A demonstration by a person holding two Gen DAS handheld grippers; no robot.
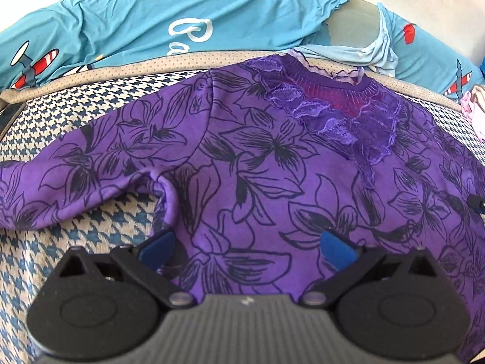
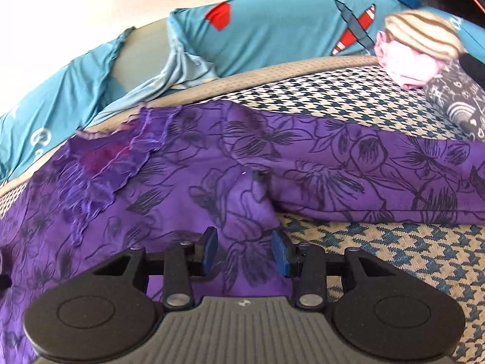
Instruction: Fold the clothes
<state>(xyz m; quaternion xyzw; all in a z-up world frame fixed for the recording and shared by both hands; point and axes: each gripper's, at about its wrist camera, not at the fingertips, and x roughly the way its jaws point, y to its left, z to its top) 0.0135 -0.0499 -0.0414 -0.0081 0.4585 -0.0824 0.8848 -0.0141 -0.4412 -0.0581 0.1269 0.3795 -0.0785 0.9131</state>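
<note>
A purple top with black flower outlines (image 1: 272,163) lies face up and spread flat on the houndstooth bed cover (image 1: 100,227), its lace-trimmed collar (image 1: 327,97) toward the pillows. One sleeve (image 1: 75,179) stretches out to the left. My left gripper (image 1: 247,247) hovers open and wide over the body of the top, just below that sleeve's armpit. In the right wrist view the other sleeve (image 2: 379,176) runs off to the right. My right gripper (image 2: 245,253) is open at a narrower gap over the top's (image 2: 182,182) side edge below the armpit, and the cloth between its pads lies flat.
Blue bedding with plane prints (image 1: 188,21) is bunched along the far side of the bed. A heap of other clothes, pink, striped and dark patterned (image 2: 424,57), sits at the far right. A dark flat object (image 1: 9,118) lies at the left edge. Bare houndstooth cover (image 2: 394,254) shows under the right sleeve.
</note>
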